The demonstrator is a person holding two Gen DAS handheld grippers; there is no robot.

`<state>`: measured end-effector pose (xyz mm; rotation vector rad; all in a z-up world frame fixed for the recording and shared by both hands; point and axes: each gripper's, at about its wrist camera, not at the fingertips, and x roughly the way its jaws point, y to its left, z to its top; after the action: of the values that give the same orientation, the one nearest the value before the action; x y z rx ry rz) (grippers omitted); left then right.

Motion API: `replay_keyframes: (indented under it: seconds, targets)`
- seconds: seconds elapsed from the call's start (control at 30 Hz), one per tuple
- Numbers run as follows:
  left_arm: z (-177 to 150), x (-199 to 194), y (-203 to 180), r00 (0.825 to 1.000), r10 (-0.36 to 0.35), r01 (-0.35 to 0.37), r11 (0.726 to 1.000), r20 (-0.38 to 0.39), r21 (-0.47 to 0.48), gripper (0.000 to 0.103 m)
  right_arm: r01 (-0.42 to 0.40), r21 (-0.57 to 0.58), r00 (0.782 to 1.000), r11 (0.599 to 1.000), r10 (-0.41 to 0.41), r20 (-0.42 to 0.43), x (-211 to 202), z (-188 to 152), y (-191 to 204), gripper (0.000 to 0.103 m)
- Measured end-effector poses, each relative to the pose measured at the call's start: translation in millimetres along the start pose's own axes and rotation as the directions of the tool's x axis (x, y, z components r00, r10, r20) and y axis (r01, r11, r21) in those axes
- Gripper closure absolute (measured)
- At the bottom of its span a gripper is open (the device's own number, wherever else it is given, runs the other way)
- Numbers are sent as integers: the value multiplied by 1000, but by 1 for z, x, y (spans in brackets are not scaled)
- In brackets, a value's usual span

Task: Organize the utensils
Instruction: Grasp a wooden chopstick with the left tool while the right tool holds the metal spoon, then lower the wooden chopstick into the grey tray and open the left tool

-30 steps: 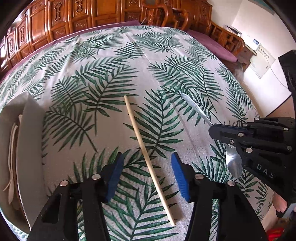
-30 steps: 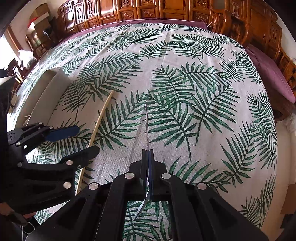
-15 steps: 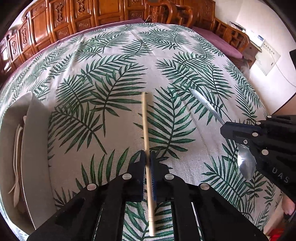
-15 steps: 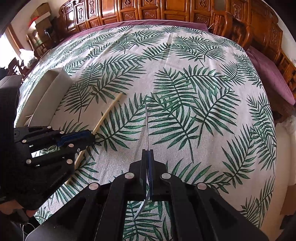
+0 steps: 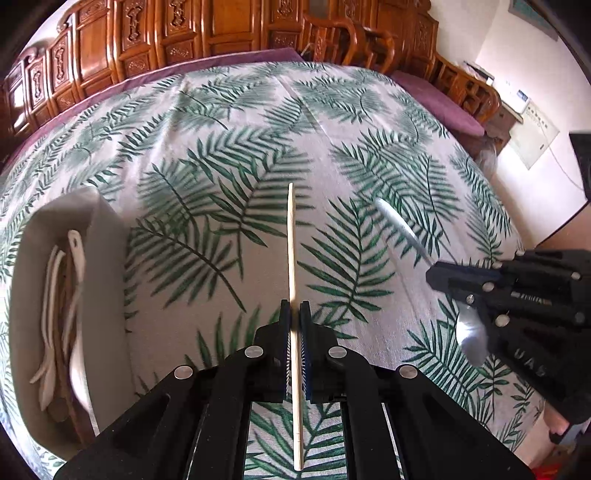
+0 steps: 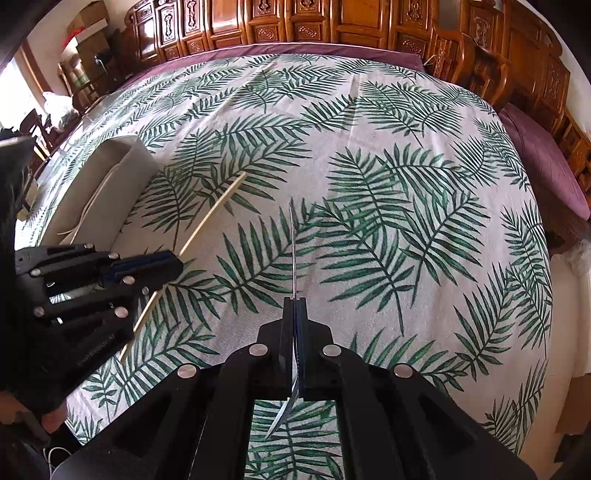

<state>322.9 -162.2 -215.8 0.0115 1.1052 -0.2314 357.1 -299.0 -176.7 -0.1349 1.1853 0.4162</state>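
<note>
The chopstick (image 5: pixel 291 258) is clamped between the blue pads of the left claw (image 5: pixel 294 314), gripped partway along its length so that the long thin end runs forward over the surface (image 5: pixel 258 122) and the short end sticks back between the claw's black arms. In the right wrist view the same chopstick (image 6: pixel 218 210) slants up and away from the left claw (image 6: pixel 162 260) towards the container. The spoon (image 5: pixel 471 338) is pinched in the right claw (image 5: pixel 443 275), whose fingers are closed tight on its handle; the handle (image 5: pixel 400 227) angles away up and to the left, and the bowl hangs at the near side. From the right wrist camera the spoon (image 6: pixel 293 254) appears edge-on as a thin metal line running forward from the closed right claw (image 6: pixel 294 306). To the left of the chopstick, well apart from it, a pale grey container (image 5: pixel 107 266) sits on the surface with several white utensils (image 5: pixel 55 295) lying inside it. A cloth printed with green palm leaves covers the surface, and carved wooden furniture (image 6: pixel 295 22) stands behind it.
</note>
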Motion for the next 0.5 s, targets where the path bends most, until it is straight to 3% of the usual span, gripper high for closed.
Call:
replay_keyframes:
  seconds: [0.5]
  targets:
    - [8,-58,53,995,-2,8,998,100,-55,99,-12,-29,1000,1000,12,21,-6,18,38,101]
